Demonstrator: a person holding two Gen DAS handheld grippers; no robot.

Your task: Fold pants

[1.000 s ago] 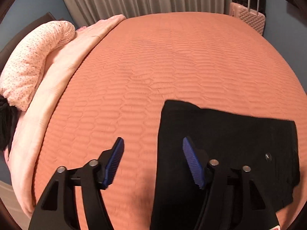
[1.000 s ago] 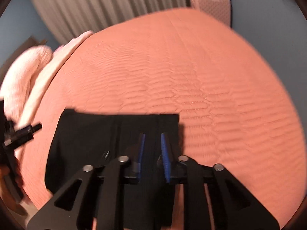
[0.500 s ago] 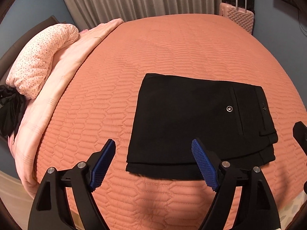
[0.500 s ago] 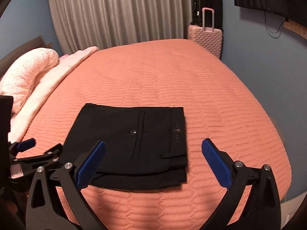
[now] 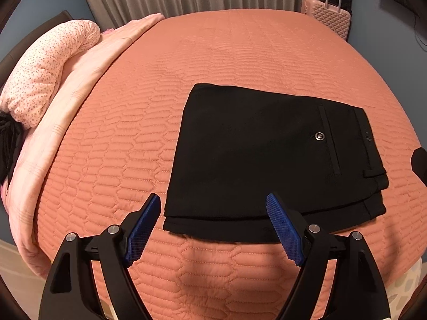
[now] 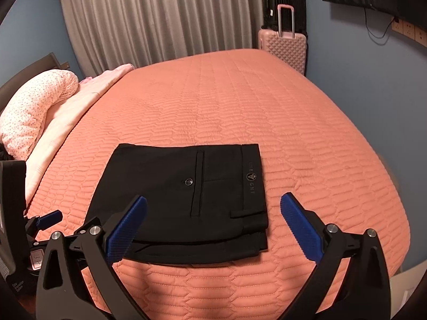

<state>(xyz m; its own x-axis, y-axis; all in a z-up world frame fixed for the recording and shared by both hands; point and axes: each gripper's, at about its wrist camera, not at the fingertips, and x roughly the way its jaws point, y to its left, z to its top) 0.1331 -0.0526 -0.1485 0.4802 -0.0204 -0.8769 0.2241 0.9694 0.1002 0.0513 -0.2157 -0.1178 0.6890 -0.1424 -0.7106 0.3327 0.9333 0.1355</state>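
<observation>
Black pants [image 5: 256, 154] lie folded into a flat rectangle near the front edge of the orange quilted bed [image 5: 240, 53], waistband to the right, back pocket button up. They also show in the right wrist view [image 6: 170, 202]. My left gripper [image 5: 213, 210] is open and empty, held above the bed's front edge, short of the pants' near left corner. My right gripper [image 6: 213, 213] is open and empty, held back over the pants' near right part. The left gripper also shows at the left edge of the right wrist view [image 6: 45, 220].
A spotted pink pillow [image 5: 50, 64] and a pale pink blanket [image 5: 61, 122] lie along the bed's left side. A pink suitcase [image 6: 283, 48] and a black one stand at the far right by grey curtains. A blue wall is on the right.
Both grippers have pulled back and up from the pants. The right gripper, shut a second ago, has opened wide. The pants now lie flat and untouched.
</observation>
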